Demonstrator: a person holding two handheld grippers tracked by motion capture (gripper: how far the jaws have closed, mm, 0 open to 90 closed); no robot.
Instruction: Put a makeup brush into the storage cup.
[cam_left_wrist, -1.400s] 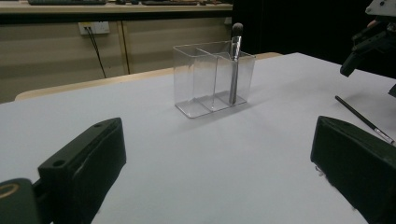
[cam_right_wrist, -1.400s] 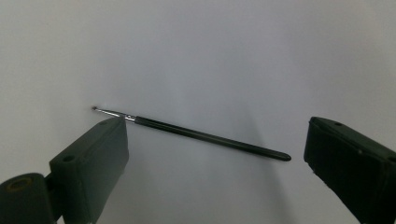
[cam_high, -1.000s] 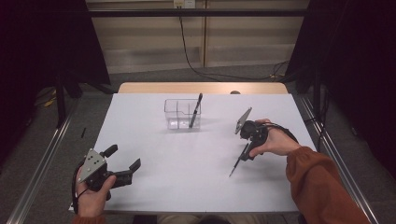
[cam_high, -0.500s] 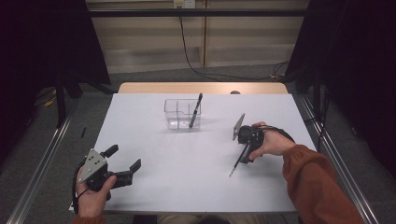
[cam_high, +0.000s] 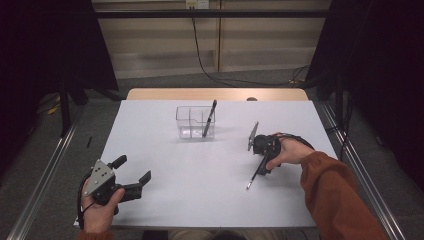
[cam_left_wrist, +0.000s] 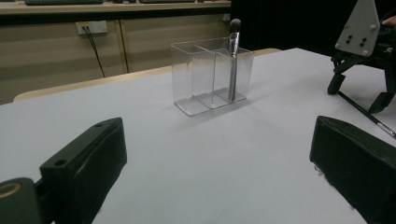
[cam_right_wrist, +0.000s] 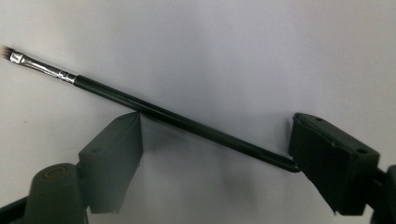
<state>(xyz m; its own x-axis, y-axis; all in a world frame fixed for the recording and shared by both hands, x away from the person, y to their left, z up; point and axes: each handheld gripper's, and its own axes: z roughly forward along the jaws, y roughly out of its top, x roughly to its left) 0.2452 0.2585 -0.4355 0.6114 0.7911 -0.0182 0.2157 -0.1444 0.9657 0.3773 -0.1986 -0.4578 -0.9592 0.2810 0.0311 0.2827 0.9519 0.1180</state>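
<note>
Your right gripper (cam_right_wrist: 215, 154) stands over the thin black-handled brush (cam_right_wrist: 154, 112) lying flat on the white surface (cam_high: 200, 170), well to the right of the clear plastic two-compartment organiser (cam_high: 195, 122). Its jaws have just been closing but remain wide, straddling the handle askew without pinching it. Turn the wrist until the handle runs squarely across both pads, then close. Your left gripper (cam_high: 131, 176) rests wide open and empty, near the surface's front left corner.
</note>
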